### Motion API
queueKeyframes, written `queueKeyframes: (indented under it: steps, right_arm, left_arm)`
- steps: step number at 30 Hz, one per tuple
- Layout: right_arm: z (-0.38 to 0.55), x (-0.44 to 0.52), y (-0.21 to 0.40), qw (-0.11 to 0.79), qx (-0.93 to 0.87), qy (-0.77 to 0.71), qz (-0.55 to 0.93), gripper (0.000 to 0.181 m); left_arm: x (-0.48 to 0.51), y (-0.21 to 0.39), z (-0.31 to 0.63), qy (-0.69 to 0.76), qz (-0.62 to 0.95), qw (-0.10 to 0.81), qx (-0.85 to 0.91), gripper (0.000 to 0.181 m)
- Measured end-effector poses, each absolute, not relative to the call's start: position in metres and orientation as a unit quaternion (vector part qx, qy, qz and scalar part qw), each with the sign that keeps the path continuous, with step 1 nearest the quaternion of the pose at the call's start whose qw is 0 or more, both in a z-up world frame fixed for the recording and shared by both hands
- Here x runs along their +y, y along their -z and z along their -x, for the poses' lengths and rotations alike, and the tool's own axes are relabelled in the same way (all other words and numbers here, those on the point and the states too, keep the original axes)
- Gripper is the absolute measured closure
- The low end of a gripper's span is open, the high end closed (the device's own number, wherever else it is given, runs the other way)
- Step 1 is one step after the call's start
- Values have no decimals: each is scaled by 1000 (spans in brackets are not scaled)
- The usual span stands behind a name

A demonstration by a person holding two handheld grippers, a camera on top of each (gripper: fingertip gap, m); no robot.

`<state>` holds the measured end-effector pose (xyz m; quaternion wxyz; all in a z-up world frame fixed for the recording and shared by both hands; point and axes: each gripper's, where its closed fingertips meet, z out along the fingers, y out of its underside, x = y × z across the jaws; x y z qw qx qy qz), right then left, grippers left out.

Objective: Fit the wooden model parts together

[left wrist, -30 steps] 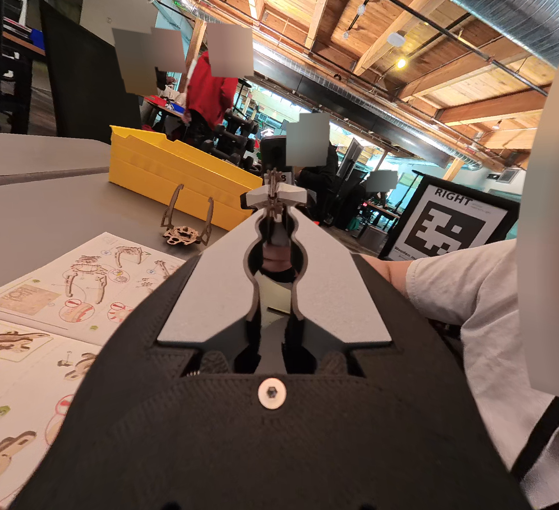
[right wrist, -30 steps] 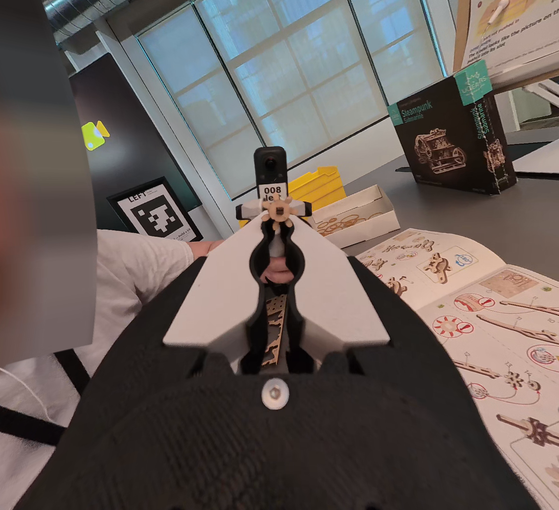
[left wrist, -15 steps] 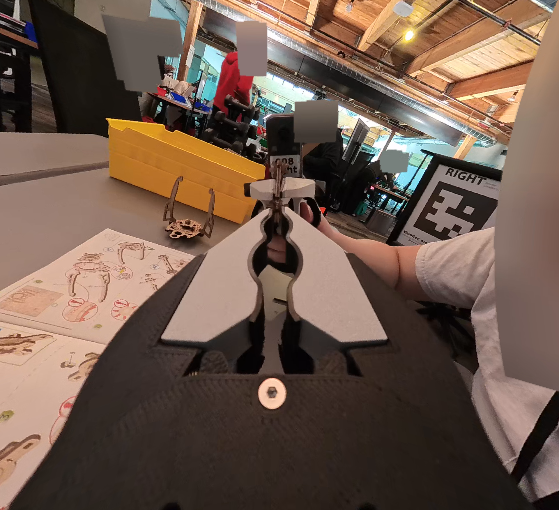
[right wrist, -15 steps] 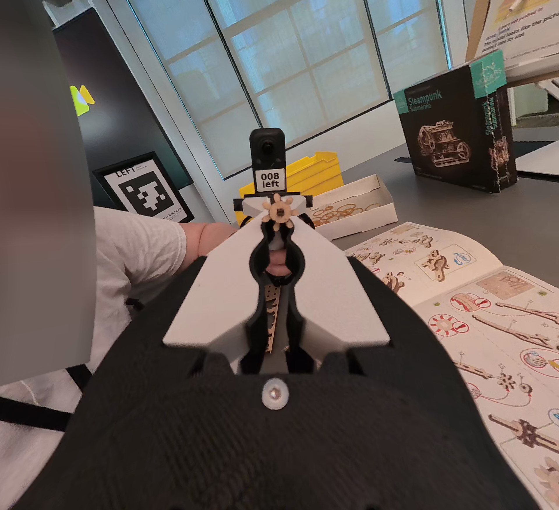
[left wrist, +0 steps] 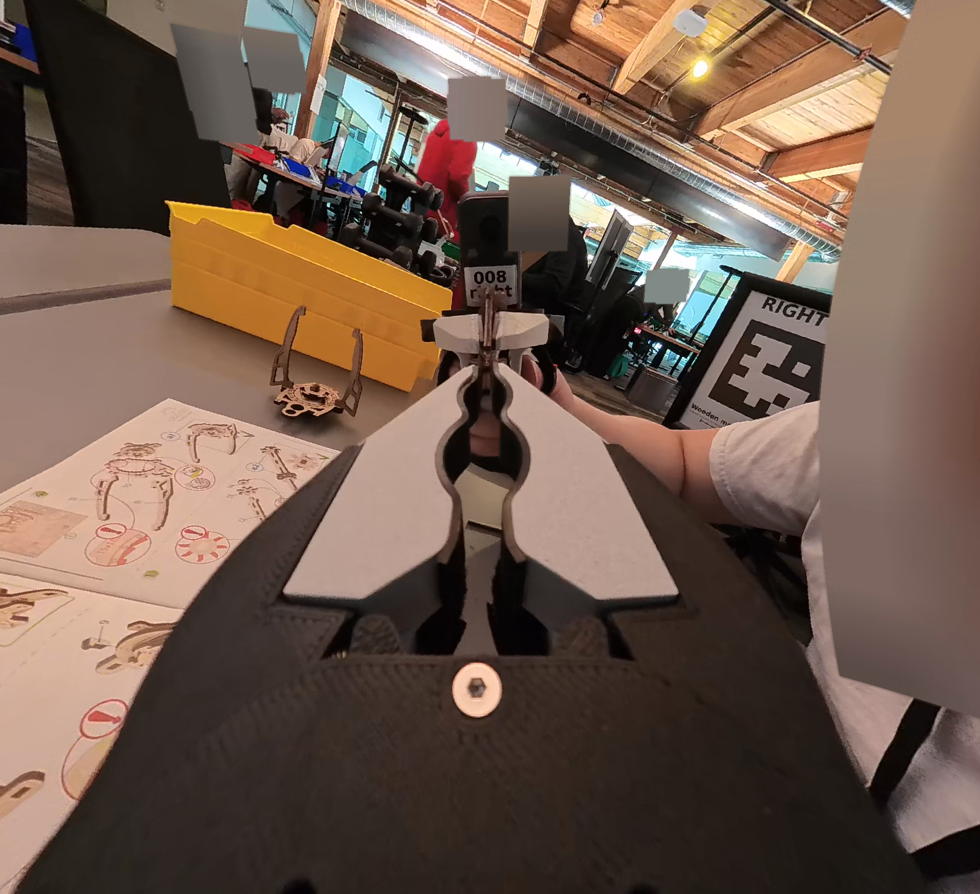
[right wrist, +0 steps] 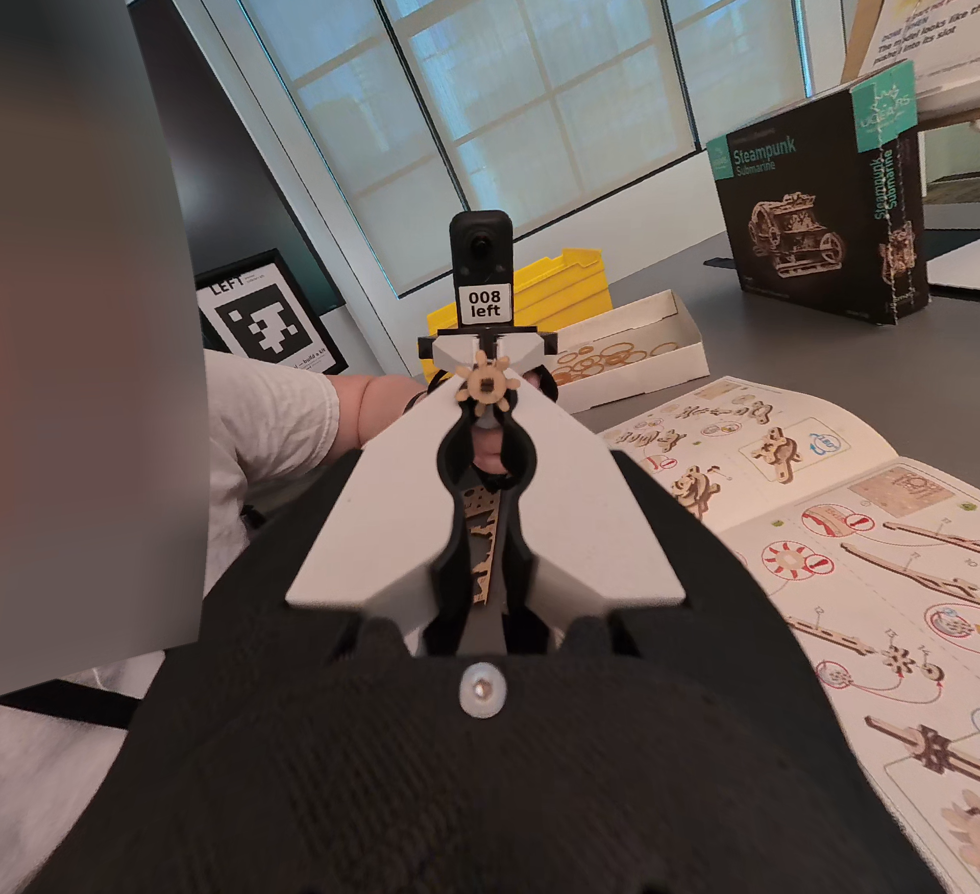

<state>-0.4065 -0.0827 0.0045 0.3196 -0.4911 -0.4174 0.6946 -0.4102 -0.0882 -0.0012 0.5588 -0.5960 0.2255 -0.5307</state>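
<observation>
Both pinched tight: left gripper [left wrist: 481,374] on thin strip [left wrist: 485,333], right gripper [right wrist: 483,394] on small gear [right wrist: 482,385], tip-to-tip above open manual [right wrist: 827,513] for mating.

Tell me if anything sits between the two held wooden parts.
Nothing visible does. The left gripper and right gripper meet tip to tip, and the gear faces the thin wooden part with no object between.
</observation>
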Motion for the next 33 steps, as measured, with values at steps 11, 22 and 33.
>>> queueKeyframes:
  steps: [11,22,33]
  right_arm:
    - [406,-82,0,305,-416,-693,503,180]
    - [407,-81,1,306,-428,-692,495,173]
    - [406,-81,5,299,-434,-684,505,180]
  left_arm:
    - [-88,5,410,524,602,556,231,181]
    - [-86,9,411,505,612,556,245,181]
    - [-88,10,409,520,605,548,252,181]
